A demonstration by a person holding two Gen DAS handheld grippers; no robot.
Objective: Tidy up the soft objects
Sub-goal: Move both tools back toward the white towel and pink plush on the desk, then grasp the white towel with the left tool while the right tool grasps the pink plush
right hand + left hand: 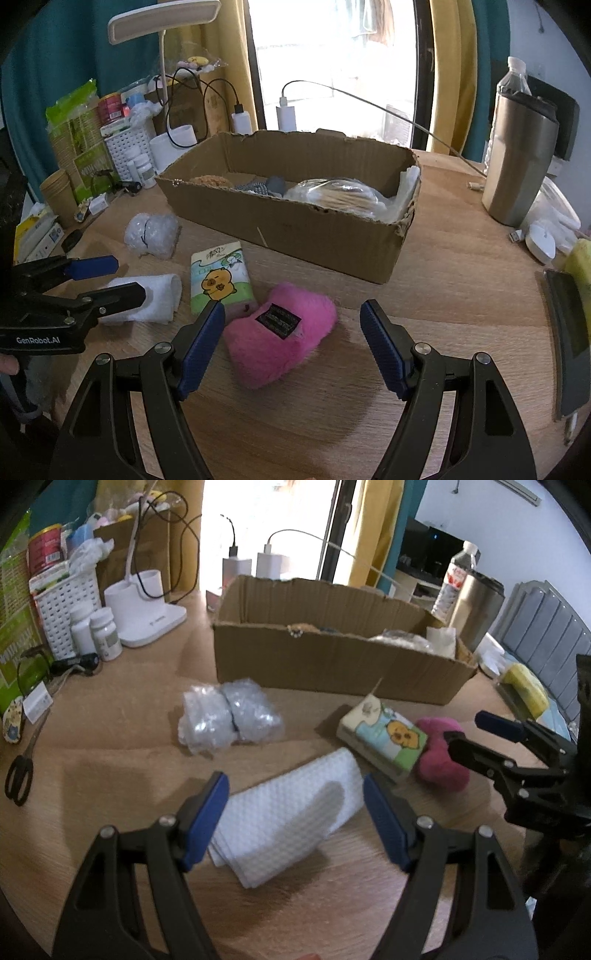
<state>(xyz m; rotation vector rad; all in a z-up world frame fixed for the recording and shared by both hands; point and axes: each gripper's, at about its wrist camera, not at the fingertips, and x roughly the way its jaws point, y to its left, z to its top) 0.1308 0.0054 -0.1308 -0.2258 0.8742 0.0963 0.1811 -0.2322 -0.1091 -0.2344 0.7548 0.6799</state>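
Observation:
A folded white cloth [291,812] lies on the wooden table between the open jaws of my left gripper [295,808]; it also shows in the right wrist view [159,295]. A pink plush [280,332] lies between the open jaws of my right gripper [291,336]; it also shows in the left wrist view [439,753]. A cartoon-printed tissue pack [219,280] lies against the plush. A bubble-wrap bundle [229,716] lies in front of the cardboard box [332,236], which holds several soft items.
A steel tumbler [517,162] and water bottle [511,79] stand right of the box. A desk lamp base [147,613], white basket [66,609], pill bottles [105,635] and scissors [22,764] crowd the left. A phone [569,339] lies at the right edge.

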